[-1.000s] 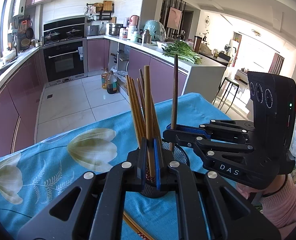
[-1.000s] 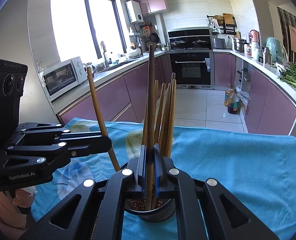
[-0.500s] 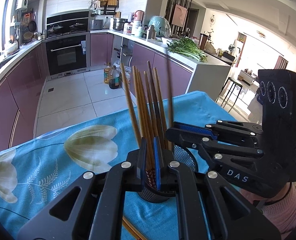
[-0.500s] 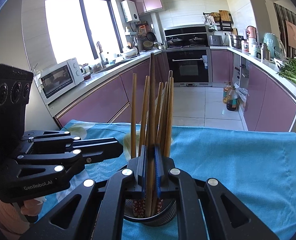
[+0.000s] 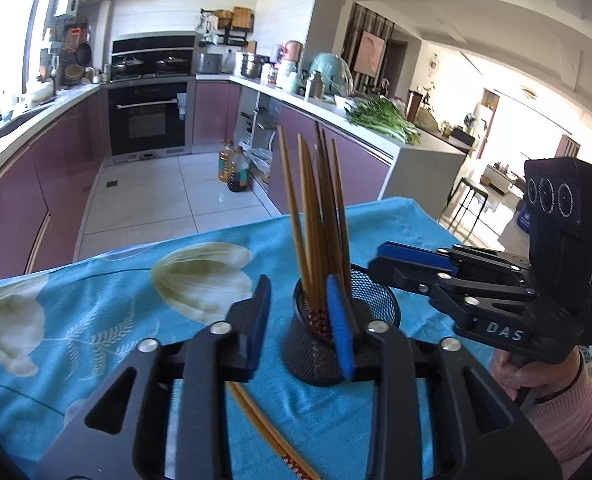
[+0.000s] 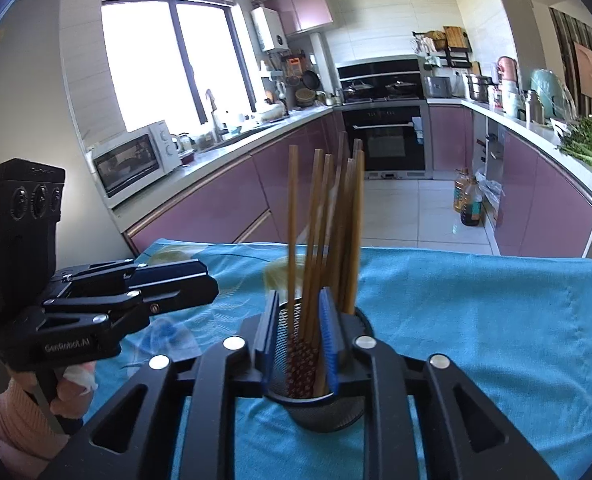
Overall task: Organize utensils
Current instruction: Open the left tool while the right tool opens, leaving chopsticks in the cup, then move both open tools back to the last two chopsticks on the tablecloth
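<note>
Chopsticks [image 5: 320, 216] upright in mesh holder [image 5: 376, 300]; my left gripper [image 5: 300, 328] and right gripper [image 6: 300, 332] both spread, empty. Next: pinch loose pair [image 5: 263, 428] on table [image 5: 95, 320] near mid-length, lift level.

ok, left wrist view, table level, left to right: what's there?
Flower print on the blue cloth → loose chopsticks lying on the cloth → mesh holder with upright chopsticks → right gripper → hand holding it.
</note>
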`<state>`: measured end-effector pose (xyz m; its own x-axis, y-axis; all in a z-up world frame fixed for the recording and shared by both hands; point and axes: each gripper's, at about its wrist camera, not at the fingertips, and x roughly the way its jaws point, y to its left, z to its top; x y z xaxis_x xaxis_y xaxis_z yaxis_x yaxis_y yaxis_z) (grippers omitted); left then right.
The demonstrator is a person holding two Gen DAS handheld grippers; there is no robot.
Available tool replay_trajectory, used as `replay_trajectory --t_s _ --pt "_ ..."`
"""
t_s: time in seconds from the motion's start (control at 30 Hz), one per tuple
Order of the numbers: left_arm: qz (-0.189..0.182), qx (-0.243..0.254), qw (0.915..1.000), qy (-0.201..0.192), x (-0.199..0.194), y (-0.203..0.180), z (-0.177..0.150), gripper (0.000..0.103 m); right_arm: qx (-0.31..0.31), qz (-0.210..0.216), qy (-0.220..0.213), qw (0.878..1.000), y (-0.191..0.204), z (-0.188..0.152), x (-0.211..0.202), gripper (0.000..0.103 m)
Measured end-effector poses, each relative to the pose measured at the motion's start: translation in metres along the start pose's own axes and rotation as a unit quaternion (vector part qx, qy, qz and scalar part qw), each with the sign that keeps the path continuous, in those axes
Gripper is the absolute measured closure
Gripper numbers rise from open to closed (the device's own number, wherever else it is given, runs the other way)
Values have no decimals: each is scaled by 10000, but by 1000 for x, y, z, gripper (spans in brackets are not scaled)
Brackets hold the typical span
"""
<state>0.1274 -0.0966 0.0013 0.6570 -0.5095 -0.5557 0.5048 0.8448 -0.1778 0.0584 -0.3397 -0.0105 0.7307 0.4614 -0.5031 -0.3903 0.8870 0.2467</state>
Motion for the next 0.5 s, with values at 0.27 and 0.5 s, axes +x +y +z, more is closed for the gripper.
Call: replay_trajectory --t_s 0.27,0.5 --pt "703 -141 9968 -346 -43 23 -34 33 -186 518 123 9984 23 -26 -14 64" --pt "1387 -268 9893 -379 -61 38 -71 8 -282 571 965 9933 45 -69 21 63"
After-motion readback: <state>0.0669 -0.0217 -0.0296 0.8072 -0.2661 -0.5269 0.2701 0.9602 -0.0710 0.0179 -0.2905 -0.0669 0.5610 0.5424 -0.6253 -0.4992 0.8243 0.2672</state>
